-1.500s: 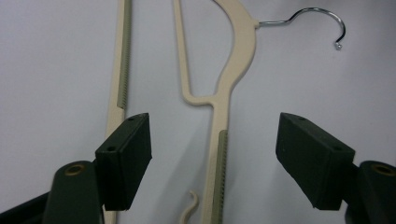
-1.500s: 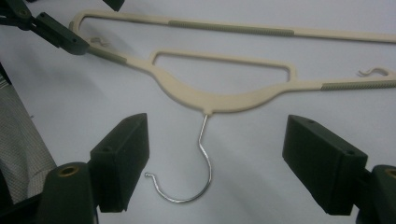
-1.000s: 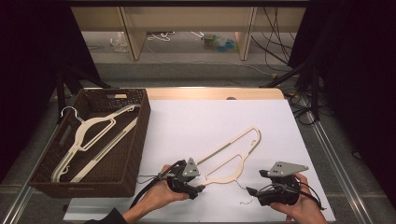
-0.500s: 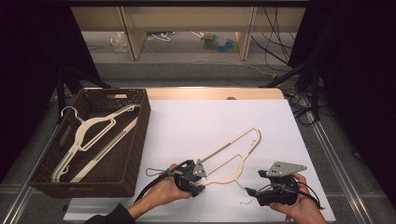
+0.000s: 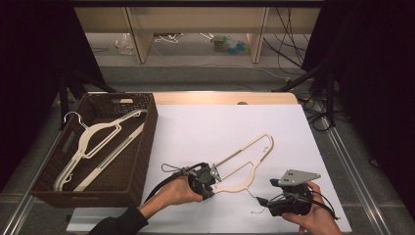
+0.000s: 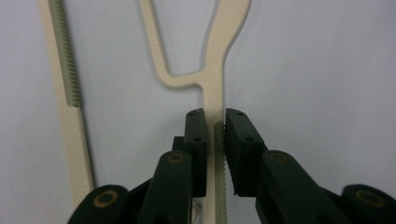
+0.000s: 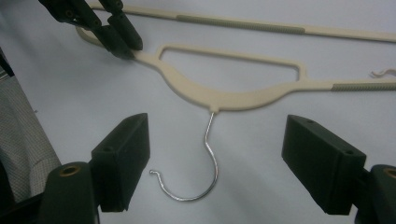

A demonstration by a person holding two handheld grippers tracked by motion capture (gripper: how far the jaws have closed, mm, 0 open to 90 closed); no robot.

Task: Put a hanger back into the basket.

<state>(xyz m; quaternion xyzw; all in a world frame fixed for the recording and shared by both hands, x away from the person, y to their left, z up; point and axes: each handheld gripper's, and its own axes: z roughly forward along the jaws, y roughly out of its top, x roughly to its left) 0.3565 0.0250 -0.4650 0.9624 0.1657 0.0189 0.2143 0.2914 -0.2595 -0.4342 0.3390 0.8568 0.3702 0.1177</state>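
The cream hanger (image 5: 242, 164) lies flat on the white tabletop (image 5: 215, 127), low and centre in the high view, its wire hook (image 7: 201, 177) pointing toward the bottom of the frame. The left tool (image 6: 214, 128) has just been closing and now pinches the hanger's arm at its lower left end. The right tool (image 7: 215, 163) stands wide, low right, its jaws on either side of the hook without touching it. At the left edge, a brown basket (image 5: 142, 147) holds another hanger (image 5: 98, 139).
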